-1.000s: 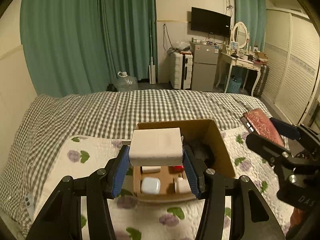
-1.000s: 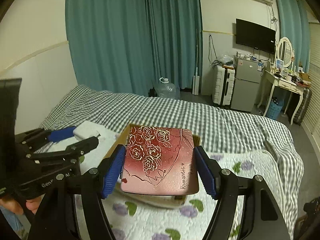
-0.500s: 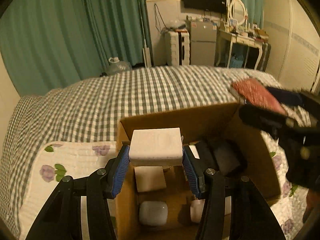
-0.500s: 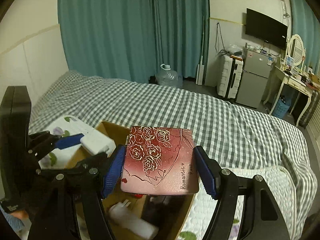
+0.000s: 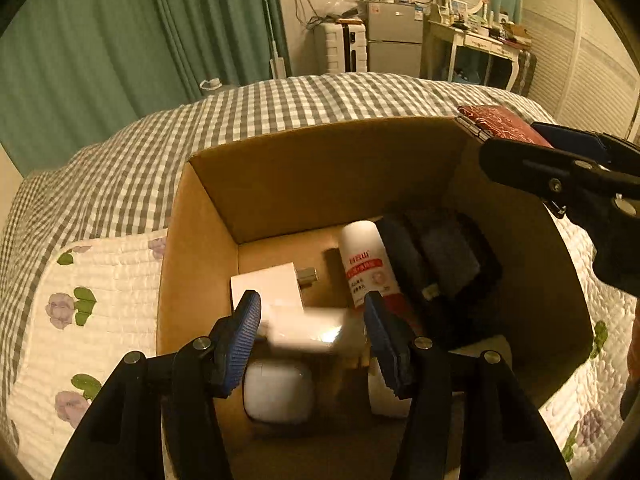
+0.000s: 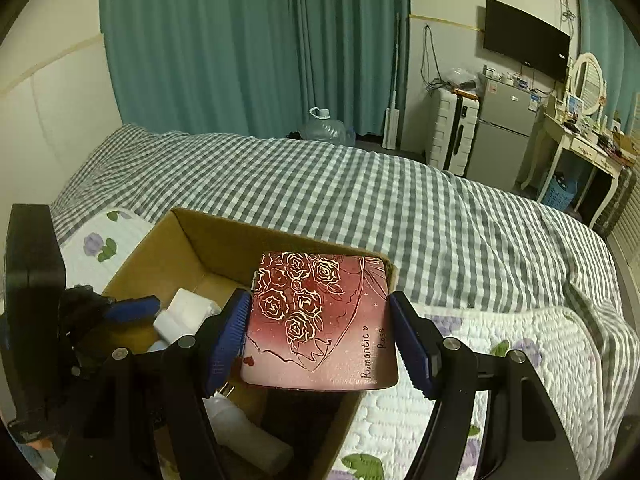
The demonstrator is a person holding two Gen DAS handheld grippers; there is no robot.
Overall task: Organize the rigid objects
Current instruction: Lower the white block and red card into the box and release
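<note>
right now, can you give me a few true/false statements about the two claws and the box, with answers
1. The right claw grips a red case with a rose drawing. True.
2. The left claw is over the open cardboard box. True.
3. The cardboard box sits on a wooden desk. False: it sits on the bed, on a white floral quilt.
4. The red case already lies on the box floor. False: it is held above the box's right rim.
5. A white spray bottle with a red label lies inside the box. True.
6. The left claw's pads clamp the blurred white block. False: a gap shows between the block and the right pad, so it looks released.
</note>
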